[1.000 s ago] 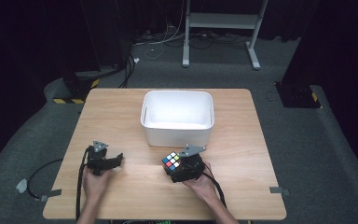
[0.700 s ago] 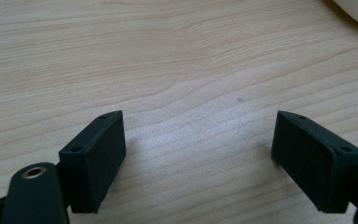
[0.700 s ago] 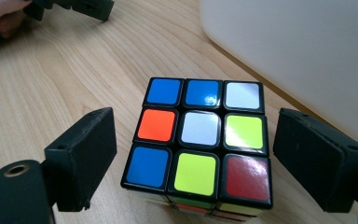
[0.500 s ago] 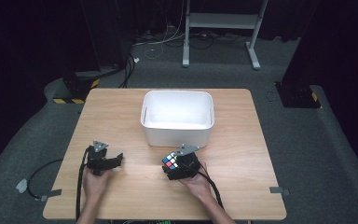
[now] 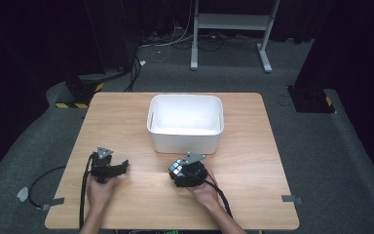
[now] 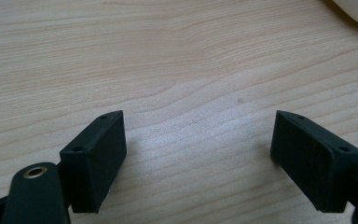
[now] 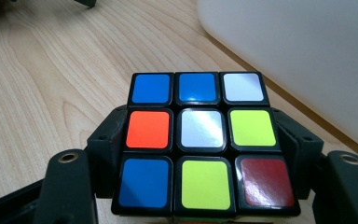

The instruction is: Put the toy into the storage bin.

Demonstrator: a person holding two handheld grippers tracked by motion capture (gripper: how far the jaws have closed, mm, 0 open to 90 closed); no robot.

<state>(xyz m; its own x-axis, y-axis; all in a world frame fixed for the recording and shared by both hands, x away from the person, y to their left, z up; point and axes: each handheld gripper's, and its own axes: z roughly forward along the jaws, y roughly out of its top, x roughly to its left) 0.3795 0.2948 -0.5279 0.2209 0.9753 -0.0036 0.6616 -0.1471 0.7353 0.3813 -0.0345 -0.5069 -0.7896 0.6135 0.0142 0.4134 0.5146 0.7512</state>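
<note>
A scrambled Rubik's cube [image 7: 199, 140] with blue, white, orange, yellow and red stickers on top sits between the jaws of my right gripper [image 7: 200, 158], which is shut on its sides. In the high view the cube [image 5: 177, 168] and right gripper [image 5: 187, 173] rest low over the table, just in front of the white bin [image 5: 186, 122]. My left gripper [image 5: 121, 167] lies on the wood at the left, held by a hand. Its jaws stand wide apart in the left gripper view [image 6: 198, 154] with bare wood between them.
The white rectangular bin [image 7: 307, 56] looks empty and stands at the table's middle. The wooden table [image 5: 253, 146] has bare room left, right and behind the bin. Cables trail from both grippers off the front edge. A metal stand [image 5: 233, 22] is on the floor beyond.
The right gripper with the cube has shifted slightly toward the person and left. The left gripper has stayed still.
</note>
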